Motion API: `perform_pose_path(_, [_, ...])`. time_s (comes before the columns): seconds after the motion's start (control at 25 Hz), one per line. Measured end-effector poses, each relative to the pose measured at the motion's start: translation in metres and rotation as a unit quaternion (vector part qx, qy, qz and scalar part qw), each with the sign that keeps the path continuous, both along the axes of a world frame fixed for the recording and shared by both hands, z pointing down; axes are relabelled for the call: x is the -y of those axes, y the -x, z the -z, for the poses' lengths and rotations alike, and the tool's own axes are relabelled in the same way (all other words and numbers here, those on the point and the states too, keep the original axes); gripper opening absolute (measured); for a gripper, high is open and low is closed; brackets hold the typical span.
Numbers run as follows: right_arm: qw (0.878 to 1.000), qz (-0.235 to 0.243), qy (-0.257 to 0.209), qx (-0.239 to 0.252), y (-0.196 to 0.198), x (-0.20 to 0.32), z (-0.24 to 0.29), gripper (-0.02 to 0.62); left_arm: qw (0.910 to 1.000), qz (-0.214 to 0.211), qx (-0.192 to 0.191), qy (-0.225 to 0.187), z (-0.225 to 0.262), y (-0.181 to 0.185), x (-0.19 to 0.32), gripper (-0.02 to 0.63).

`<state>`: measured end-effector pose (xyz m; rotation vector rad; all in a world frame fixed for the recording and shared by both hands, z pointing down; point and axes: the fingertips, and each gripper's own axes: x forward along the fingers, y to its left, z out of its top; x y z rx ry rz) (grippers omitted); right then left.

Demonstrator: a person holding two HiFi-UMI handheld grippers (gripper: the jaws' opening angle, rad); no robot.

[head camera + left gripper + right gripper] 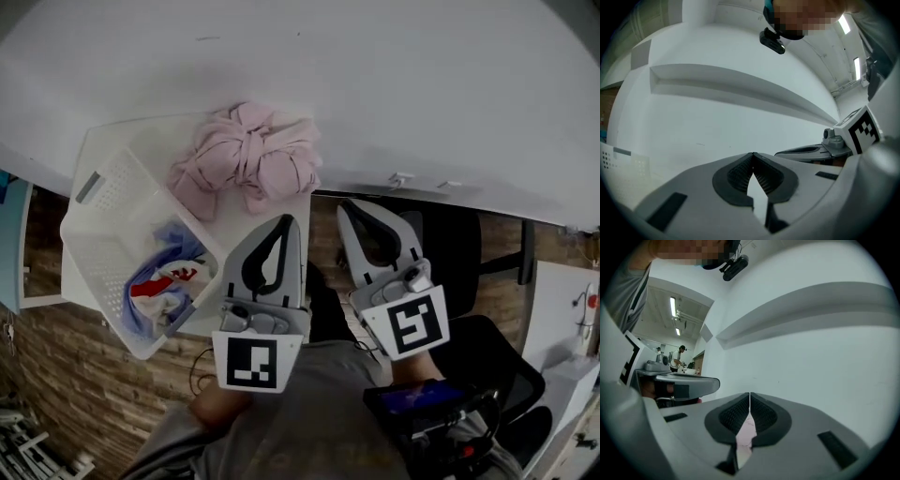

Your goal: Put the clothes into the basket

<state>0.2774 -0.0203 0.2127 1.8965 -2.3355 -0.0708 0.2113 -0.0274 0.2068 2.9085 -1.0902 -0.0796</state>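
Observation:
A heap of pink clothes (248,155) lies on the white table (422,94) near its front edge. To its left stands a white slatted basket (94,159), tilted, holding blue, red and white clothes (164,281). My left gripper (288,219) is shut and empty, its tip just below and right of the pink heap. Beside it my right gripper (346,203) is also shut with nothing in it, at the table's edge. In the left gripper view the jaws (753,153) meet in front of the white tabletop. In the right gripper view the jaws (749,393) meet too, with a strip of pink showing behind them.
A black chair (469,253) stands under the table at the right. Wood-patterned floor (56,375) shows at the lower left. A dark device (422,403) sits near the person's right side. A white wall with a ledge (740,84) rises behind the table.

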Motion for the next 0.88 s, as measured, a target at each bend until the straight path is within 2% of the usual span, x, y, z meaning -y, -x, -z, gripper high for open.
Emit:
perform_pose_path(0.16, [0.999, 0.037, 0.025, 0.003, -0.006, 0.031, -0.032, 0.012, 0.9988, 0.034, 0.021, 0.029, -0.035, -0.013, 0.026, 0.009])
perform_pose_path(0.48, [0.99, 0.107, 0.086, 0.025, -0.01, 0.086, -0.108, 0.106, 0.9898, 0.119, 0.028, 0.073, -0.096, -0.014, 0.088, 0.009])
perform_pose_path(0.72, [0.98, 0.149, 0.127, 0.043, -0.003, 0.12, -0.161, 0.31, 0.9803, 0.171, 0.03, 0.094, -0.125, -0.005, 0.115, 0.009])
perform_pose_path(0.88, [0.974, 0.163, 0.154, 0.03, 0.004, 0.143, -0.197, 0.395, 0.9762, 0.191, 0.032, 0.098, -0.137, 0.001, 0.127, 0.009])
